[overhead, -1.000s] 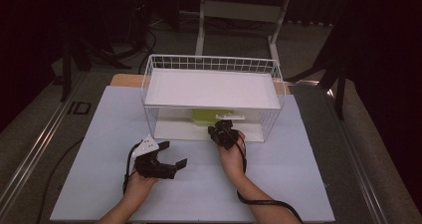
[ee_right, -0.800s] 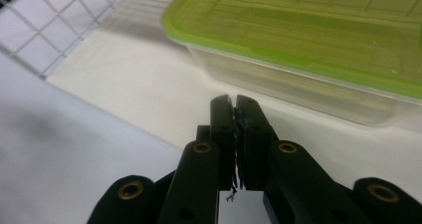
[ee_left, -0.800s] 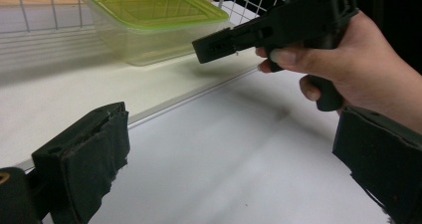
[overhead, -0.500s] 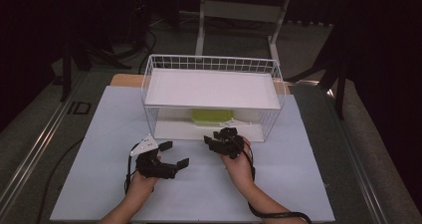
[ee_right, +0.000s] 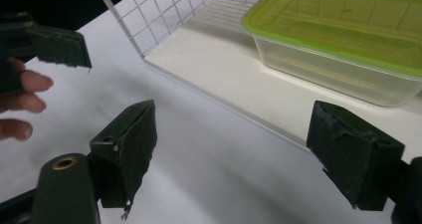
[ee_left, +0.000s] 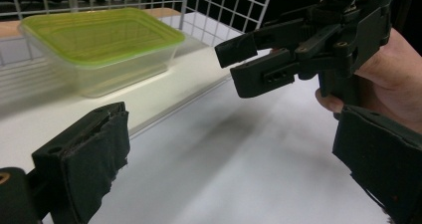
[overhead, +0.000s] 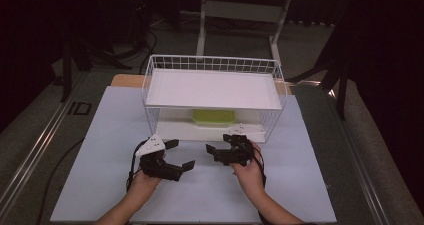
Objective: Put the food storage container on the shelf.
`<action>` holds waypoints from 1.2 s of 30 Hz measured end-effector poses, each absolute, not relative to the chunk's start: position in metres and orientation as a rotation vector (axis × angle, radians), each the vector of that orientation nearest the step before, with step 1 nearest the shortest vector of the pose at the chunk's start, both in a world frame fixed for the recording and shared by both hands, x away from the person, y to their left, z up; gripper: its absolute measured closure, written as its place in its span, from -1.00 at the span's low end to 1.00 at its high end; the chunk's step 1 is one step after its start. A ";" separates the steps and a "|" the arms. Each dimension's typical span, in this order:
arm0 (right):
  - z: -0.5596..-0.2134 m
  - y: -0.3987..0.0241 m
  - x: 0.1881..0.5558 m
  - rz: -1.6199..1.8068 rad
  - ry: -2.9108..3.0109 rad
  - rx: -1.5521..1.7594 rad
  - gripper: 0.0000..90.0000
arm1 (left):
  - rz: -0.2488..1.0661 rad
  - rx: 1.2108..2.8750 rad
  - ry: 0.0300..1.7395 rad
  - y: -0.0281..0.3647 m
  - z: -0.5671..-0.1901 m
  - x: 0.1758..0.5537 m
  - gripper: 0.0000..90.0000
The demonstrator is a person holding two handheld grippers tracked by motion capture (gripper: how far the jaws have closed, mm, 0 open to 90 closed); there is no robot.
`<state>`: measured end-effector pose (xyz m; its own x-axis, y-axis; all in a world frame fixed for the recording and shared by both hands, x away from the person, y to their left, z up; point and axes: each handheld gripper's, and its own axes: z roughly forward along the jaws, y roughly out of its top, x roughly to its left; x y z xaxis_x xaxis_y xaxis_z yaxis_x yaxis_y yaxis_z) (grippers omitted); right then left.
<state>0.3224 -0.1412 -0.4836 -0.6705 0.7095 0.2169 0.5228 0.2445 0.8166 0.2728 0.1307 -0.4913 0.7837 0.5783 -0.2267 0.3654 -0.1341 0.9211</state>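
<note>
While sitting on the wire rack's (overhead: 212, 65) lower shelf, green-lidded container (overhead: 214, 117) is going untouched.
Left hand-held gripper (overhead: 175, 155) and right hand-held gripper (overhead: 216, 151) are hovering just in front over white counter (overhead: 100, 135), facing each other, jaws apart, both empty.

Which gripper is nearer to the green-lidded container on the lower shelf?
The right gripper. It is just in front of the container, slightly to its right side. The left gripper is farther off, in front and to the left.
</note>
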 end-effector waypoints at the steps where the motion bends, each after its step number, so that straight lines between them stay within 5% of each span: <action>1: -0.483 -0.143 0.320 1.390 2.322 1.161 -0.59 | 0.210 1.753 0.735 0.131 -0.490 0.272 -0.95; 36: -0.474 -0.218 0.267 1.384 2.308 1.029 -0.59 | 0.191 1.793 0.712 0.170 -0.488 0.233 -0.95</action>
<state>0.2666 -0.2181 -0.4736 -0.7156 0.6862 0.1307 0.4385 0.2956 0.8487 0.2332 0.1695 -0.4877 0.8034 0.5537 -0.2187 0.3698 -0.1762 0.9123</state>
